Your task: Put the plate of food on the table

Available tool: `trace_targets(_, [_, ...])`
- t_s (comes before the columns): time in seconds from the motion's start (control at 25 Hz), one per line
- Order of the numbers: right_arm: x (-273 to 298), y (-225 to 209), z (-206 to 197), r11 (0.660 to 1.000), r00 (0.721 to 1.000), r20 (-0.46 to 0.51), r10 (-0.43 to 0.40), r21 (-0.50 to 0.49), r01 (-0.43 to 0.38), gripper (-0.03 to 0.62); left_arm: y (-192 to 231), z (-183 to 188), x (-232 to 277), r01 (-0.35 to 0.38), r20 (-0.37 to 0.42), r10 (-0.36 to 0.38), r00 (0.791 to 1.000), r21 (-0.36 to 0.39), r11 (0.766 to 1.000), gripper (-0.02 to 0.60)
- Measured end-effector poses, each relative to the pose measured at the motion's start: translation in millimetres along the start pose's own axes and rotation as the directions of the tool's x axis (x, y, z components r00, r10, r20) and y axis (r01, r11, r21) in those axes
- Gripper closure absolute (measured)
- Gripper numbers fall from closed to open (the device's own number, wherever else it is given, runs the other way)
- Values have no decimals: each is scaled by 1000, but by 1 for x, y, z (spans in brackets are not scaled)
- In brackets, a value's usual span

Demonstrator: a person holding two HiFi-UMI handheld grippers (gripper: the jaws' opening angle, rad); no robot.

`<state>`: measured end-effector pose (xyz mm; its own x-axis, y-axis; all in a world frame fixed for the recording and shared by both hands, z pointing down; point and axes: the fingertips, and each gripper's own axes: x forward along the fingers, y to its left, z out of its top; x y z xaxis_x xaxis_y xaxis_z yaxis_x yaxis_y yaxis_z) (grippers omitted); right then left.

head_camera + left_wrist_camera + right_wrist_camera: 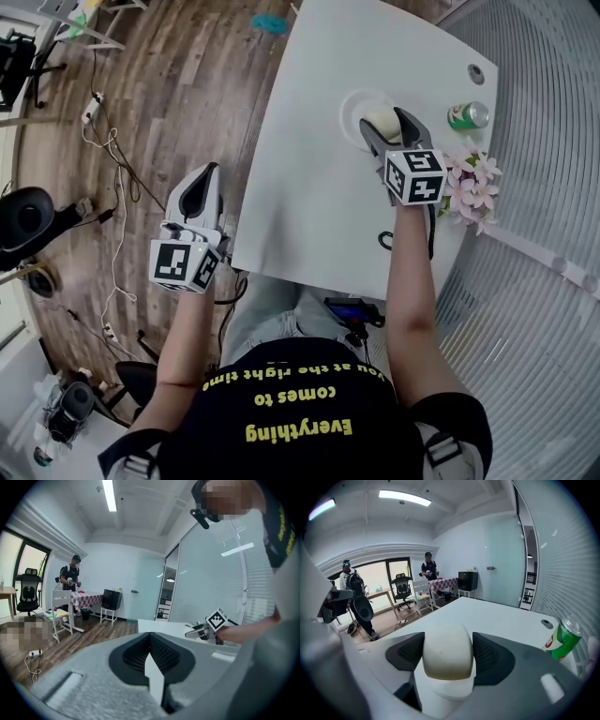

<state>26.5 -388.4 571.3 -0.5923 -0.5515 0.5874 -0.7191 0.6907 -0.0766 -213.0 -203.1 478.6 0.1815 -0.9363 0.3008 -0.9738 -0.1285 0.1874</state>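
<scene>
**Right jaws on bun, plate over far counter**

White counter [309,187] has wide open surface toward the person; its left edge runs just beside the left gripper [206,178], which hangs off it over the wood floor [178,84], jaws clenched on nothing; green can [468,114] and pink flowers [473,186] sit along the right edge. Right gripper [384,127] jaws grasp a smooth cream bun [446,653] on a round white plate [354,105], over the counter's far middle; resting or not, can't tell.
</scene>
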Motion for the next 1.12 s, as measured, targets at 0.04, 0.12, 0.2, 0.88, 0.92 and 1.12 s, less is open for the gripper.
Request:
trace_targets(0.04, [5,-2,-3,1000,1000,-8,-1,2,1,266,1,-2,1,-1,-1,1,1000,-1,1000,581])
trace_targets(0.12, [15,-5,-9,1000,1000,-20,-3,6,4,266,2,-5,2,-3,-6,3,1000,2,1000,581])
trace_targets(0.2, [21,-8,-13,1000,999,-32,-5,11,6,266,3,-7,2,-4,-11,4,1000,5,1000,581])
trace_targets(0.88, [57,-21,-50,999,982,-185,-20,24,25,266,2,-12,12,15,-30,-16,999,-17,1000,581])
trace_targets(0.92, [57,-22,-52,999,982,-190,-23,22,27,266,1,-11,13,17,-29,-17,999,-17,1000,581])
trace_targets(1.12, [61,-21,-55,1000,974,-227,-30,-5,30,264,2,-13,15,18,-33,-18,999,-15,1000,581])
